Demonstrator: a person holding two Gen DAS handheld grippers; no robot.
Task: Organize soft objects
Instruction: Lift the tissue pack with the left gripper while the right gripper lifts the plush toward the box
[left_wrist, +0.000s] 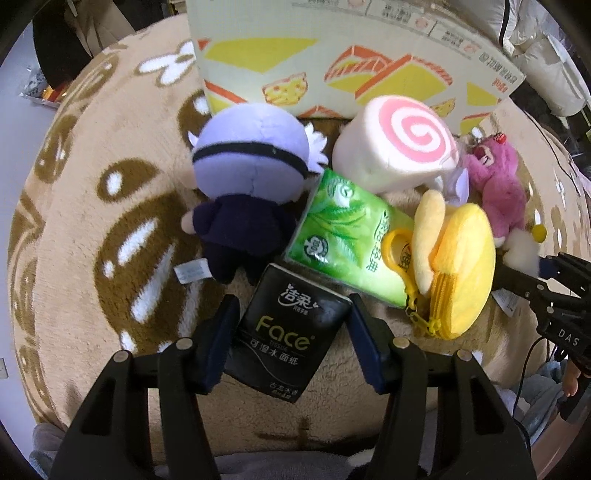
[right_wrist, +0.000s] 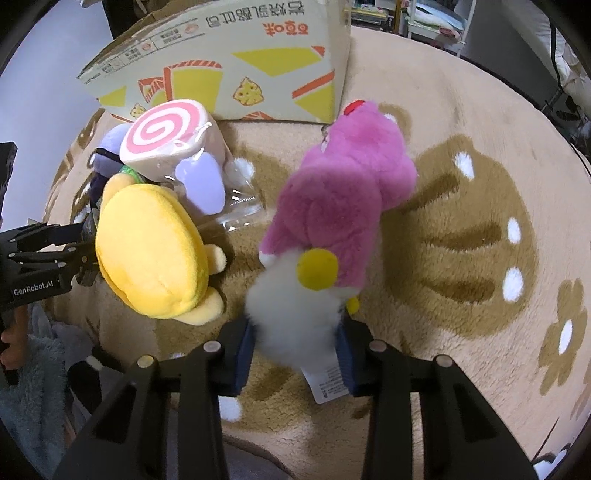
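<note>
My left gripper (left_wrist: 293, 308) is shut on a black tissue pack (left_wrist: 284, 332) on the plush rug. Beyond it lie a green tissue pack (left_wrist: 343, 236), a purple-haired doll (left_wrist: 247, 184) face down, a pink-swirl roll plush (left_wrist: 399, 144) and a yellow plush pouch (left_wrist: 461, 269). My right gripper (right_wrist: 295, 341) is shut on the white fluffy end (right_wrist: 295, 325) of a pink bear plush (right_wrist: 343, 199). The yellow pouch (right_wrist: 151, 254) and swirl roll (right_wrist: 170, 140) lie to its left.
A printed cardboard box (left_wrist: 332, 55) stands at the back, behind the pile; it also shows in the right wrist view (right_wrist: 236, 62). The tan patterned rug (right_wrist: 480, 221) spreads to the right. A clear plastic wrapper (right_wrist: 236, 206) lies between pouch and bear.
</note>
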